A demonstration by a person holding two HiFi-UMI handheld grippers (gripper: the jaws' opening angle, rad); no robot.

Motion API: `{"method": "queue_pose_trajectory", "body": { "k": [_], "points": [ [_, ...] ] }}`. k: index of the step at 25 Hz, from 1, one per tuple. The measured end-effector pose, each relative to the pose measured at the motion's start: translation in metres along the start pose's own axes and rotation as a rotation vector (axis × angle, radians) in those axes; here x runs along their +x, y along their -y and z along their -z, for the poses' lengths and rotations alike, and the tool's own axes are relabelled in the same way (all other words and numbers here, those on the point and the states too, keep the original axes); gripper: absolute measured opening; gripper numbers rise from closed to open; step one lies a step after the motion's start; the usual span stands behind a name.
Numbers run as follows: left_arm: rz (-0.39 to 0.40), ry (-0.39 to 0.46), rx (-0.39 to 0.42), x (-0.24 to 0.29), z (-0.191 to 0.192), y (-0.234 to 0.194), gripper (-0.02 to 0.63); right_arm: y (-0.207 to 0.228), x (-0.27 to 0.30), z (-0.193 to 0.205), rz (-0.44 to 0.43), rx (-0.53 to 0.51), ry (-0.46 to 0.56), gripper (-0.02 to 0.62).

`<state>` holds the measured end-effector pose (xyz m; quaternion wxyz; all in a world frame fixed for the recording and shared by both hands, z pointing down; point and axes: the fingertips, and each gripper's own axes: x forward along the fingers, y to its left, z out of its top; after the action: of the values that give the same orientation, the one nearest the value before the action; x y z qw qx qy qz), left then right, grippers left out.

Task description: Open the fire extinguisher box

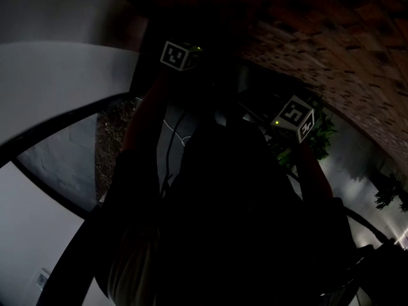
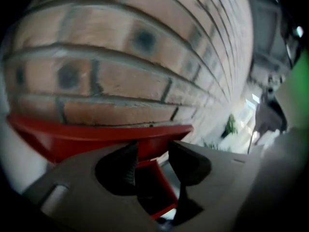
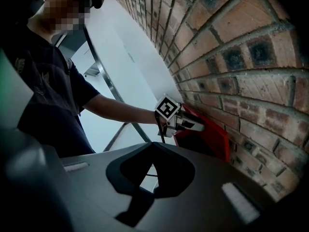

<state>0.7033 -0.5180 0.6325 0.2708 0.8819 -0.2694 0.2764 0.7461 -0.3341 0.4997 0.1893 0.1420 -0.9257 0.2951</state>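
A red fire extinguisher box [image 3: 216,138] hangs on a brick wall [image 3: 241,66]. In the left gripper view its red top edge [image 2: 96,134] runs across just beyond the jaws. My left gripper [image 2: 153,161] has a red edge piece of the box's door [image 2: 153,182] between its pads and appears closed on it. The right gripper view shows that left gripper [image 3: 195,124] reaching onto the box's upper front edge, with its marker cube [image 3: 168,108] behind. My right gripper [image 3: 151,146] hangs back from the box, its tips together and holding nothing. The head view is very dark and shows only both marker cubes [image 1: 180,55] [image 1: 294,118].
The brick wall [image 2: 125,57] fills the space right behind the box. A person's arm [image 3: 116,111] stretches toward the box. Pale panels with dark frame bars [image 3: 99,71] lie to the left, and green plants [image 2: 231,124] stand farther along the wall.
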Motion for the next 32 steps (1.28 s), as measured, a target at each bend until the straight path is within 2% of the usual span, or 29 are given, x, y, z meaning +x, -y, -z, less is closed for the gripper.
{"method": "queue_pose_trajectory", "body": {
  "k": [2,4,8,12,18,20,24,32],
  "points": [
    [-0.031,-0.049,0.108,0.003,0.001,0.002,0.195,0.001,-0.001,0.001,-0.003,0.001,-0.003,0.0],
    [-0.055,-0.063,0.131,0.006,0.001,-0.001,0.195,0.001,-0.002,0.001,-0.014,-0.001,0.001,0.0],
    [-0.05,-0.016,0.026,0.008,-0.008,-0.006,0.193,-0.001,-0.004,-0.002,-0.027,-0.002,0.016,0.0],
    [-0.113,-0.024,0.071,0.011,-0.013,-0.013,0.19,0.001,-0.007,-0.002,-0.02,-0.004,0.018,0.0],
    [-0.189,-0.01,0.031,0.015,-0.016,-0.021,0.087,0.003,-0.013,-0.001,-0.016,-0.002,0.023,0.0],
    [-0.2,-0.005,-0.002,0.018,-0.017,-0.022,0.003,0.004,-0.017,0.001,-0.013,-0.003,0.02,0.0],
    [-0.188,-0.002,-0.087,0.018,-0.017,-0.02,0.003,0.003,-0.022,-0.003,-0.004,-0.009,0.035,0.0],
    [-0.186,0.017,-0.132,0.004,-0.019,-0.009,0.002,0.008,-0.029,0.006,-0.044,0.003,0.042,0.0]
  ]
}}
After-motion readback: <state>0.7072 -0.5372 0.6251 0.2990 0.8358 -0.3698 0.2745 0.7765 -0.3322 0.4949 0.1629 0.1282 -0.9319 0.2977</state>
